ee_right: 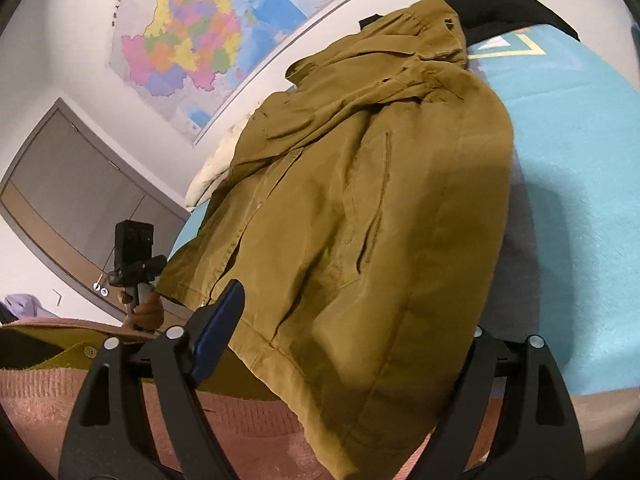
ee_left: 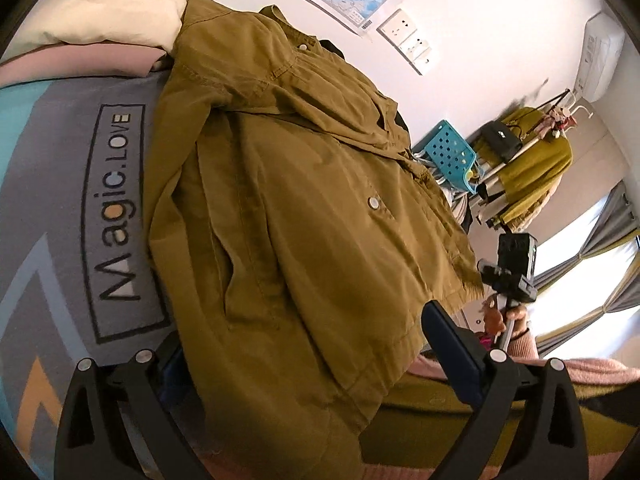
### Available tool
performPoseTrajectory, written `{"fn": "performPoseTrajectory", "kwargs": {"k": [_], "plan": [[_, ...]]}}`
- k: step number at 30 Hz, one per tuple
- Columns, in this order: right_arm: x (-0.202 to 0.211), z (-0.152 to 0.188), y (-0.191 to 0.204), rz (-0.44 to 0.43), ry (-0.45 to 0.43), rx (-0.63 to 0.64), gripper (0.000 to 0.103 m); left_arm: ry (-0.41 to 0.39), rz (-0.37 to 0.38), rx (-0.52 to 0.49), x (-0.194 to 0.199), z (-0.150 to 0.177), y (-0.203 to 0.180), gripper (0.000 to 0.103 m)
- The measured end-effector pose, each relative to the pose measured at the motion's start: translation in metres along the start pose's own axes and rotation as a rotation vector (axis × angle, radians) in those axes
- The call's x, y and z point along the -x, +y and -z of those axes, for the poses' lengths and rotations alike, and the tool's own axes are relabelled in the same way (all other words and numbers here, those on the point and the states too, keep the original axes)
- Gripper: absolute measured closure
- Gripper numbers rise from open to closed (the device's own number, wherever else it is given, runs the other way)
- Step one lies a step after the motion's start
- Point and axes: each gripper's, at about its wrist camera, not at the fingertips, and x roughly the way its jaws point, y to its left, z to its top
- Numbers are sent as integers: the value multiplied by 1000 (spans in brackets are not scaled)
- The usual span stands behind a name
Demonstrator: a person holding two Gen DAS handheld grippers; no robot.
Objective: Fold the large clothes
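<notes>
Olive-brown cotton jacket (ee_left: 304,208) with metal snap buttons, lying partly folded on a bed whose grey and turquoise blanket (ee_left: 60,184) bears printed lettering; its hem hangs over the near edge. Left tongs (ee_left: 308,356) tilt downward over the hem, jaws spread wide with cloth lying between them; whether the pads touch it cannot be told. Right tongs (ee_right: 352,344) likewise slope down, jaws well apart astride the hem fold, one blue pad (ee_right: 218,332) clear of the cloth. Each view shows the other hand (ee_left: 516,318) gripping its handle.
</notes>
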Motion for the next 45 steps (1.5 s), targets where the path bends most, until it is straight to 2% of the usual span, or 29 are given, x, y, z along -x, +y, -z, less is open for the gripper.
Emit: {"fn": "performPoseTrajectory", "kwargs": {"k": [1,2,4,5,6,7,8,9,10,11,12,13,14,16,18,22,24,26,28,33,35,40,45], "plan": [[-2,-1,-2,-32,0,-29,49,0,0,6,-2,-1,-1,15],[-3,-1,-4,-40,-5,-43,63,5,-1,14,-4,-2,-1,39],[-2,-3,-9,-68,-27,-82,80,28,-69,37,-10,-6,1,65],[1,-3,-12,-98,-41,-99,80,35,-86,42,-10,-8,2,71],[2,-3,-12,-91,-43,-95,79,42,-93,56,-9,-8,4,73],[2,-2,-12,-67,-31,-85,71,43,-89,68,-8,-7,6,72],[0,-1,-11,-78,-18,-79,58,43,-64,80,-7,-6,9,63],[-1,1,-9,-84,-16,-69,54,41,-26,86,-5,-5,10,56],[-2,2,-6,-71,-16,-58,53,38,13,89,-4,-4,10,45],[-4,2,-4,-63,-11,-50,53,34,25,88,-4,-3,8,39],[-4,1,-3,-63,-16,-52,54,29,20,80,-5,-2,5,38],[-4,0,-5,-72,-22,-67,66,27,-3,64,-7,-2,0,40],[-4,-1,-5,-81,-24,-75,85,30,-29,53,-9,-2,-4,62],[1,-4,-3,-111,-53,-92,88,39,-99,63,-9,-5,-5,94],[15,-10,7,-144,-112,-84,91,26,-69,111,3,-12,-2,97],[55,-24,39,-197,-247,-3,93,-76,-12,103,46,-23,-14,97],[66,-27,56,-228,-276,31,93,-120,9,79,68,-28,-23,97],[70,-27,70,-235,-278,87,93,-152,-1,37,86,-28,-35,96],[66,-24,71,-216,-250,85,93,-143,-13,24,92,-25,-37,95],[46,-4,50,-184,-151,6,92,-18,-67,78,58,-10,-18,95],[43,1,52,-178,-132,5,92,-7,-59,101,52,-6,-12,96],[47,2,51,-176,-154,-1,92,-45,-56,87,63,-6,-11,96],[55,-16,53,-201,-208,13,92,-69,-54,63,73,-23,-18,96]]}}
